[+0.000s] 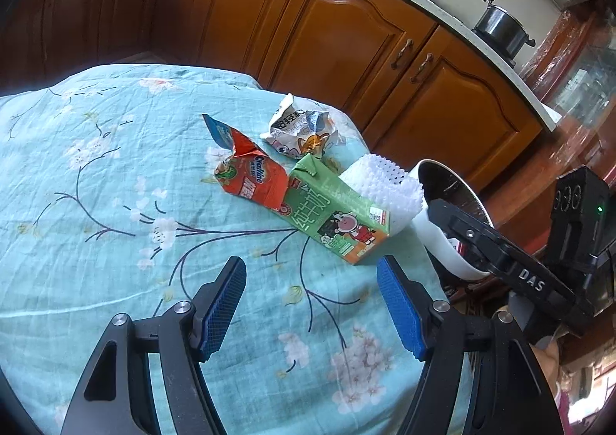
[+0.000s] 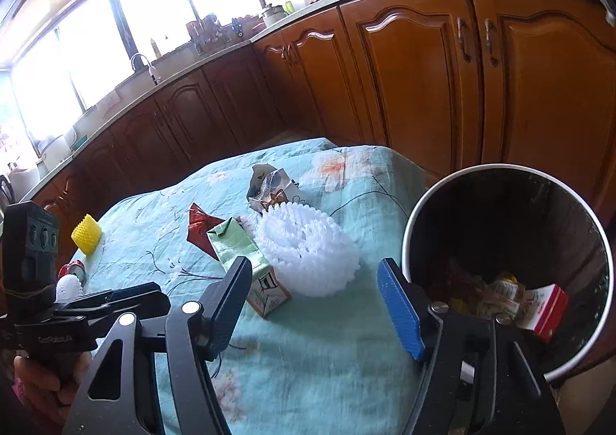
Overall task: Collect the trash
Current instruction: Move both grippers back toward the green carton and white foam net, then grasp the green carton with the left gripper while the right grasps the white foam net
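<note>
A green milk carton (image 1: 338, 217) lies on the floral cloth, just beyond my open, empty left gripper (image 1: 312, 271). An orange Ovaltine wrapper (image 1: 250, 175) and a crumpled white wrapper (image 1: 302, 131) lie behind it, and a white foam net (image 1: 381, 183) lies to its right. In the right wrist view the carton (image 2: 246, 261), foam net (image 2: 306, 254), red wrapper (image 2: 202, 227) and crumpled wrapper (image 2: 269, 188) lie ahead of my open, empty right gripper (image 2: 313, 281). The trash bin (image 2: 415, 219) stands at the table's right edge with trash inside.
A yellow foam net (image 2: 87, 233), a red can (image 2: 73, 268) and a small white net (image 2: 69, 286) lie at the table's left. The bin also shows in the left wrist view (image 1: 437, 242). Wooden kitchen cabinets (image 1: 346, 34) stand behind the table (image 1: 96, 204).
</note>
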A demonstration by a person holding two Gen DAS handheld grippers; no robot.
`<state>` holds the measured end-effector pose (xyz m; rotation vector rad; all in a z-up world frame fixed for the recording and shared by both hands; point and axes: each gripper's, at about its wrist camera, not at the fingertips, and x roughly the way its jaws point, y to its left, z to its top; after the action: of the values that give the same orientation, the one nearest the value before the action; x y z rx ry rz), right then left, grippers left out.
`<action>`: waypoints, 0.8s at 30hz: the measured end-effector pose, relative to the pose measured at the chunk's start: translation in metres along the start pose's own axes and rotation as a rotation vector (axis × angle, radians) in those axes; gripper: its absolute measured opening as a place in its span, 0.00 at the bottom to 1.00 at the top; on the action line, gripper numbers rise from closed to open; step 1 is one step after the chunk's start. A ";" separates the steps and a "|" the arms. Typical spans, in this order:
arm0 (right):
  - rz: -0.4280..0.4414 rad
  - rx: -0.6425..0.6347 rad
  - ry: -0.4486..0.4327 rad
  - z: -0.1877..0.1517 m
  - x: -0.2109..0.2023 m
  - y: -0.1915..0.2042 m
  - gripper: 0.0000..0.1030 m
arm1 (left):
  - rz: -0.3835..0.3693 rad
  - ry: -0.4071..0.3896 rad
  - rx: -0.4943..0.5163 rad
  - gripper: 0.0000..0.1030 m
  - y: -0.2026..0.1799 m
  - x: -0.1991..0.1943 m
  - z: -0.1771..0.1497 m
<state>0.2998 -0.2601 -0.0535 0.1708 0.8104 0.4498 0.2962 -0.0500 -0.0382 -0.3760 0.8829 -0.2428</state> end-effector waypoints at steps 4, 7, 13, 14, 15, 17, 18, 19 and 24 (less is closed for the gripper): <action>0.018 -0.031 0.056 0.004 0.025 0.000 0.27 | -0.007 0.010 0.009 0.69 -0.013 0.011 0.005; 0.014 -0.032 0.057 0.002 0.027 -0.002 0.14 | -0.001 0.012 0.009 0.73 -0.023 0.019 0.010; 0.003 0.076 -0.058 0.001 -0.020 -0.028 0.13 | 0.056 0.007 -0.017 0.76 -0.047 0.045 0.028; 0.000 0.093 -0.072 0.001 -0.026 -0.032 0.13 | 0.089 -0.002 -0.019 0.76 -0.050 0.050 0.031; -0.006 0.106 -0.087 -0.001 -0.034 -0.037 0.13 | 0.116 -0.001 -0.028 0.76 -0.052 0.056 0.035; -0.017 0.119 -0.108 -0.003 -0.046 -0.043 0.13 | 0.148 0.018 -0.044 0.76 -0.052 0.072 0.040; -0.019 0.126 -0.116 -0.004 -0.051 -0.046 0.13 | 0.173 0.031 -0.045 0.76 -0.052 0.079 0.042; -0.019 0.132 -0.120 -0.006 -0.055 -0.048 0.13 | 0.189 0.041 -0.048 0.74 -0.052 0.086 0.041; -0.023 0.158 -0.117 -0.015 -0.063 -0.054 0.13 | 0.175 0.048 -0.001 0.49 -0.053 0.092 0.034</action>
<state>0.2685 -0.3371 -0.0392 0.3314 0.7320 0.3502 0.3767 -0.1234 -0.0611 -0.2931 0.9574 -0.0907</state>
